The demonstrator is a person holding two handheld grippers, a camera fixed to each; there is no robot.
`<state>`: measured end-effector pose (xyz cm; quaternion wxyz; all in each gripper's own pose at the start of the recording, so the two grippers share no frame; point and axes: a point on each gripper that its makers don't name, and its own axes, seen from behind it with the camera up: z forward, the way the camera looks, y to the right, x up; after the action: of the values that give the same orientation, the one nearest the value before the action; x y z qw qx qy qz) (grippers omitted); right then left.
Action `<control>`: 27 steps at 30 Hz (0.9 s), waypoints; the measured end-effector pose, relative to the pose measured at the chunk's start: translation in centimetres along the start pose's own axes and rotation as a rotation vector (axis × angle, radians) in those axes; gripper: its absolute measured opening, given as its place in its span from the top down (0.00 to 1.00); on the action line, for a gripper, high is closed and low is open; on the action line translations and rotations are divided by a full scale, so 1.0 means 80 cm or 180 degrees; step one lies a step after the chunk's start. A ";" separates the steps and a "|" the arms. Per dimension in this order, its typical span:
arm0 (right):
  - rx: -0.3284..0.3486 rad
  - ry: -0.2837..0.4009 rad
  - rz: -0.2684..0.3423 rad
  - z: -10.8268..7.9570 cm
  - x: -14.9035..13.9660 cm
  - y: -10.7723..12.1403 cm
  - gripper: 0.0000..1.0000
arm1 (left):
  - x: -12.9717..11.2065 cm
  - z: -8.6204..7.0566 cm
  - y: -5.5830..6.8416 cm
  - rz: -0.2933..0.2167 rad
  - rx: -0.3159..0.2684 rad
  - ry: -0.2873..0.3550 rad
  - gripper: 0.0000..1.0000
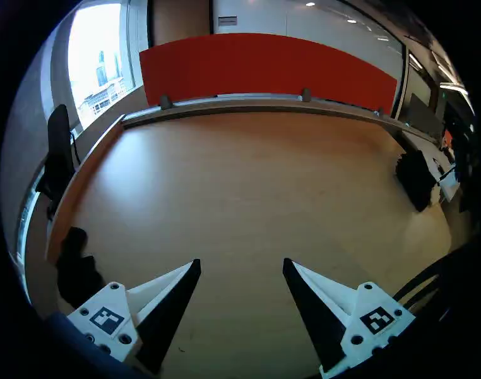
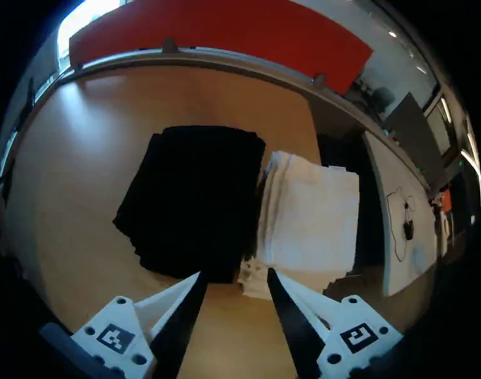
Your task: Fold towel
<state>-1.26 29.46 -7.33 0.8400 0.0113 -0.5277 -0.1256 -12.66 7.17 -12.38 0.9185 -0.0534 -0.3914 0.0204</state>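
**Both grippers open, two folded towels by the table's right edge**

The left gripper [image 1: 241, 261] hovers over the bare wooden table [image 1: 240, 177] with its two fingers spread wide and nothing between them. In the left gripper view, a red partition [image 1: 266, 66] runs along the table's far edge. A bright window [image 1: 95, 63] and a dark chair [image 1: 57, 158] stand past the left edge. A black bag [image 1: 417, 177] sits off the right edge.

The right gripper [image 2: 236, 273] is also open, though its gap is narrower, and it holds nothing. In the right gripper view, two folded towels lie flat side by side on the table [image 2: 70, 189], toward its right edge. The black towel [image 2: 190, 196] lies on the left. The white towel [image 2: 310, 215] lies on the right, shows several layers at its near edge, and touches the black one along their shared side. The gripper's fingertips point at the near edges of the towels, right where the two meet: one tip at the black towel's near corner, the other at the white towel's. I cannot tell whether either tip touches the cloth.

The red partition [image 2: 209, 25] closes off the far edge here too. Beyond the table's right edge stands a white desk [image 2: 404, 215] with a thin dark cable lying on it.
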 end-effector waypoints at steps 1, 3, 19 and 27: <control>0.0007 0.0018 0.0020 -0.001 0.001 -0.002 0.07 | 0.000 0.000 0.000 0.0000 -0.0003 0.0002 0.03; 0.0021 0.0056 0.0061 -0.002 0.002 -0.005 0.00 | 0.001 0.000 0.001 -0.0001 -0.0010 0.0007 0.03; 0.0067 0.0435 0.0537 -0.013 0.027 -0.033 0.00 | 0.009 -0.005 -0.003 -0.0001 -0.0031 0.0079 0.03; -0.0059 0.0696 0.0950 -0.022 0.038 -0.039 0.00 | 0.016 -0.007 -0.005 -0.0006 -0.0041 0.0119 0.03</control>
<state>0.95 25.55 -5.94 0.9018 -0.0612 -0.4278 -0.0024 -11.36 6.82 -11.82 0.9253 -0.0593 -0.3743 0.0159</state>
